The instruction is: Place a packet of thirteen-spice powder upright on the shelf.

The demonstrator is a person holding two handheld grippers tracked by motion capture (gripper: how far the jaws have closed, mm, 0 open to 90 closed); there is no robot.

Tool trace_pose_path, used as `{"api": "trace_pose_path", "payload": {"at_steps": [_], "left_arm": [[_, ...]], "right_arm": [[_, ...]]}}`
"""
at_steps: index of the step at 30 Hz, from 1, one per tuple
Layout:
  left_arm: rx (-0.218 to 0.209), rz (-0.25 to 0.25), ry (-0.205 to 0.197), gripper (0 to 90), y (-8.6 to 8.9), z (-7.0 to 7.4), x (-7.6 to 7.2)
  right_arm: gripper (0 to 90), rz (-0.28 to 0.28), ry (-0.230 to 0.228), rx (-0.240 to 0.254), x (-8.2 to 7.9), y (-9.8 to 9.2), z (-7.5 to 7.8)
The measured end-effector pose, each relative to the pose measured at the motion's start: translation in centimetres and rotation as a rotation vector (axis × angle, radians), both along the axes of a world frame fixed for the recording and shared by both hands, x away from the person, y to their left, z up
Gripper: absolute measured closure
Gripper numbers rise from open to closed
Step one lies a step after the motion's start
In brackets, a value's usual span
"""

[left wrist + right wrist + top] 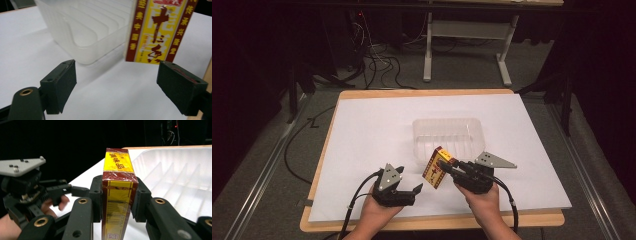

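A yellow and dark-red box (436, 168) with printed characters hangs just above the white sheet, in front of the clear plastic tray (448, 136). My right gripper (451, 169) is shut on the box; in the right gripper view both pads squeeze the box (117, 195) on its narrow sides. My left gripper (408, 180) stands open to the left of the box, apart from it. In the left gripper view its wide-spread jaws hold nothing, with the box (157, 30) and the tray (87, 32) beyond them.
A white sheet (377, 125) covers the wooden tabletop (432, 220). Beyond the table's far edge are a grey floor, cables (379, 62) and a white table frame (467, 45). The left gripper (27, 185) and its hand show at the left of the right gripper view.
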State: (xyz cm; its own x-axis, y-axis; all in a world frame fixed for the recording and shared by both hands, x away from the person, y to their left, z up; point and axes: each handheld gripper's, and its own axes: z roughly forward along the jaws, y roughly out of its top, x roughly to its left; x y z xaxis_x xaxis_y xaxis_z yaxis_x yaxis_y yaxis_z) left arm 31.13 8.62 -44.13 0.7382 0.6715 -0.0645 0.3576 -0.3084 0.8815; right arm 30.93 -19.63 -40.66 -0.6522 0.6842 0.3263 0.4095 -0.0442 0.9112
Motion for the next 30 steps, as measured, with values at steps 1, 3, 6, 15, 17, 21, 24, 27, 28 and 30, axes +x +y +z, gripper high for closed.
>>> {"api": "trace_pose_path", "payload": {"at_steps": [1,3,6,15,17,21,24,27,28,30], "left_arm": [[-0.002,0.006,0.0,16.8,0.3,0.1,0.1],[-0.004,0.018,0.0,17.1,0.8,0.2,0.2],[-0.002,0.033,0.002,17.4,1.5,0.2,0.4],[0.039,0.055,-0.007,18.0,3.0,0.3,0.5],[0.042,0.06,-0.008,18.1,3.2,0.4,0.5],[0.02,0.093,-0.004,18.1,5.1,0.8,0.4],[0.015,0.12,-0.001,18.3,6.3,0.8,0.5],[0.018,0.135,0.006,18.5,7.1,0.6,0.6],[0.033,0.143,0.008,18.6,7.9,0.5,0.5],[0.035,0.151,0.009,18.7,8.4,0.4,0.4]], "right_arm": [[68.4,-0.004,0.0,-0.005,0.0,-0.1,0.0],[68.4,-0.012,-0.013,-0.016,-0.1,-0.3,0.1],[68.4,-0.025,-0.026,-0.03,-0.3,-0.8,0.3],[68.3,-0.076,-0.053,-0.053,-0.5,-2.4,0.6],[68.3,-0.09,-0.061,-0.063,-0.6,-2.9,0.7],[68.4,-0.112,-0.077,-0.063,-0.8,-3.9,0.9],[68.4,-0.134,-0.083,-0.058,-1.0,-4.8,1.2],[68.4,-0.156,-0.087,-0.057,-1.1,-5.6,1.3],[68.4,-0.16,-0.091,-0.059,-1.2,-5.8,1.3],[68.4,-0.171,-0.092,-0.06,-1.2,-6.1,1.4]]}}
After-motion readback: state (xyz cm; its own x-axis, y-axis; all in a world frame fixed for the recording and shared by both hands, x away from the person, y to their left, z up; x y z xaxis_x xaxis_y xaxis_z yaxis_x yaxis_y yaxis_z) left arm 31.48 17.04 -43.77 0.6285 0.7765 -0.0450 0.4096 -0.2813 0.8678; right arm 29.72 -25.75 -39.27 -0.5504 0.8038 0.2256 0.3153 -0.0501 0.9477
